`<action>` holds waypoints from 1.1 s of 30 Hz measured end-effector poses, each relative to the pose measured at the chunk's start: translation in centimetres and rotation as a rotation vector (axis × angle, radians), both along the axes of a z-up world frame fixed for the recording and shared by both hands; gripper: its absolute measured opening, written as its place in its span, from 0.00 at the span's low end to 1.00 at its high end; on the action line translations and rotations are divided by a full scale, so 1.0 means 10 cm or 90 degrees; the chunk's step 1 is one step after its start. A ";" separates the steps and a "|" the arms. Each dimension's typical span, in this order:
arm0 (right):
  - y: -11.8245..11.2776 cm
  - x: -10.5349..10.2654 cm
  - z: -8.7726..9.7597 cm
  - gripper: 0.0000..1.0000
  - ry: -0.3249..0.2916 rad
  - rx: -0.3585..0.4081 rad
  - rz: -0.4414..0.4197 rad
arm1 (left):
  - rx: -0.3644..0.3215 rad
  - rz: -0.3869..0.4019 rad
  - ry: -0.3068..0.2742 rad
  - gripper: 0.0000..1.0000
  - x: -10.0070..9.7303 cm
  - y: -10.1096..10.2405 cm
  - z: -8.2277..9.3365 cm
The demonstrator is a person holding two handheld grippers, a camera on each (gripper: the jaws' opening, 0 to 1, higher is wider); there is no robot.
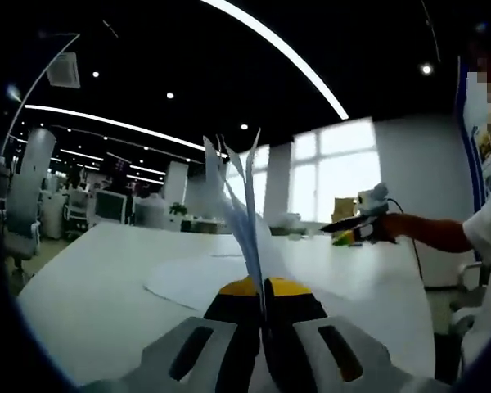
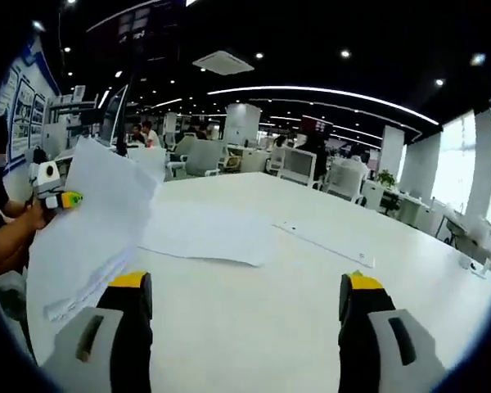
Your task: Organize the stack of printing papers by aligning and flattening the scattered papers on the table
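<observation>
Several printing papers [image 1: 247, 205] clenched edge-up at frame centre by left gripper [image 1: 264, 304], likely for squaring; right gripper [image 2: 245, 307] released over table [image 2: 311, 311], loose sheets [image 2: 209, 233] mid-frame awaiting gathering.

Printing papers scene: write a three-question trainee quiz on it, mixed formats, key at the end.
1. True or false: the left tool is shut on a bunch of papers standing upright.
2. Multiple choice: the right tool is A) shut on a sheet, B) open with nothing between its jaws, C) shut on a pen.
3. Fill in: loose sheets lie flat on the white ____.

Key: 1 true; 2 B; 3 table.
</observation>
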State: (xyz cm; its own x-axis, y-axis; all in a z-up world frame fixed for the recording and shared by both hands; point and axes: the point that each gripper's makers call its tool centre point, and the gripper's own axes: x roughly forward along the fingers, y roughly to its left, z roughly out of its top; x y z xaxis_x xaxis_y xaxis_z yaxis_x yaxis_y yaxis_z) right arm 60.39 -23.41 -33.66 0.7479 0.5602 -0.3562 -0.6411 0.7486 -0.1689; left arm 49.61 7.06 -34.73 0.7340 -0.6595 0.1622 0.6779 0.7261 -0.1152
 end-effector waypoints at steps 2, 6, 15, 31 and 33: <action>0.02 0.02 0.03 0.90 0.003 0.000 0.003 | -0.005 -0.002 -0.001 0.06 0.00 0.00 0.01; 0.01 0.05 0.08 0.90 0.005 -0.007 -0.001 | 0.003 -0.002 -0.002 0.06 0.01 -0.01 -0.01; 0.01 0.12 0.17 0.89 0.018 -0.021 -0.002 | 0.007 0.001 -0.002 0.06 0.02 -0.02 -0.02; 0.10 0.36 0.17 0.89 0.054 -0.001 -0.018 | 0.009 -0.003 -0.004 0.07 0.04 -0.03 -0.03; 0.12 0.39 0.20 0.89 0.064 0.033 -0.027 | 0.014 -0.001 -0.003 0.07 0.04 -0.03 -0.04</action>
State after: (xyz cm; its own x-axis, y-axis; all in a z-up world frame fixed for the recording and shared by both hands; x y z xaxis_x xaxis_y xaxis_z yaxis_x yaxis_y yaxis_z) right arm 64.24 -22.25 -31.70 0.7331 0.5488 -0.4016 -0.6206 0.7814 -0.0651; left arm 50.05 6.76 -35.13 0.7321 -0.6641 0.1516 0.6797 0.7272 -0.0965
